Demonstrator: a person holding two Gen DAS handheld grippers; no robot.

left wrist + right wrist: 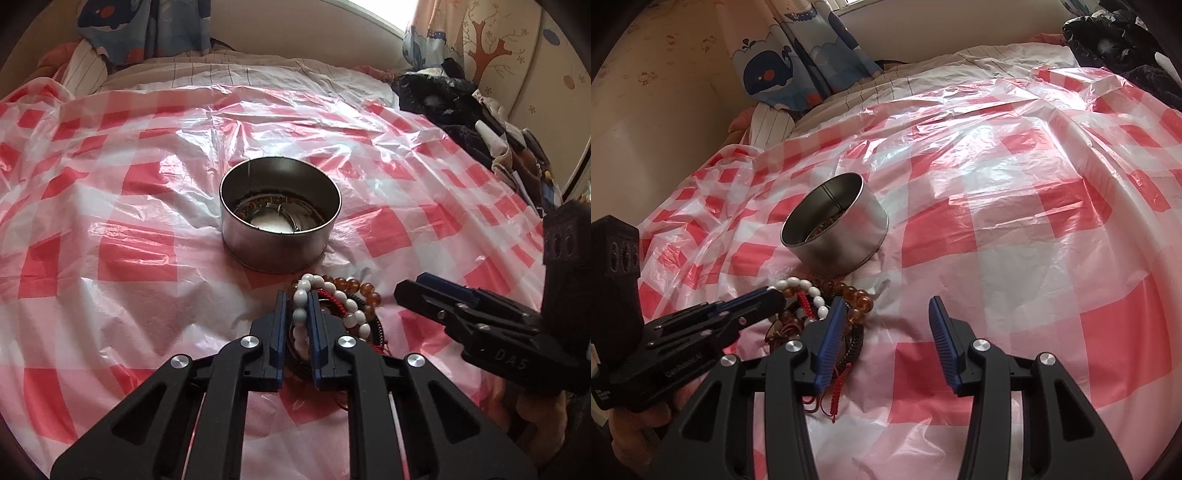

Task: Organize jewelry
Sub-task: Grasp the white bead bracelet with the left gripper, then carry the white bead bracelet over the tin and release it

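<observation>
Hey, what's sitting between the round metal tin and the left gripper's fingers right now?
The bracelet pile: the white bead bracelet, which the left gripper is shut on, and the amber bead bracelet beside it, lying just in front of the metal tin. The left wrist view shows it best.

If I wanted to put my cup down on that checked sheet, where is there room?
Right of the metal tin and bead pile, the checked sheet lies bare. Left of the tin is bare too. It is crowded just before the tin, where both hand-held grippers meet the beads.

A bed fills the frame, draped in a red-and-white checked plastic sheet [147, 221]; whale-print curtains [798, 62] hang upper left, daylight from a window [384, 11] at the top edge
</observation>
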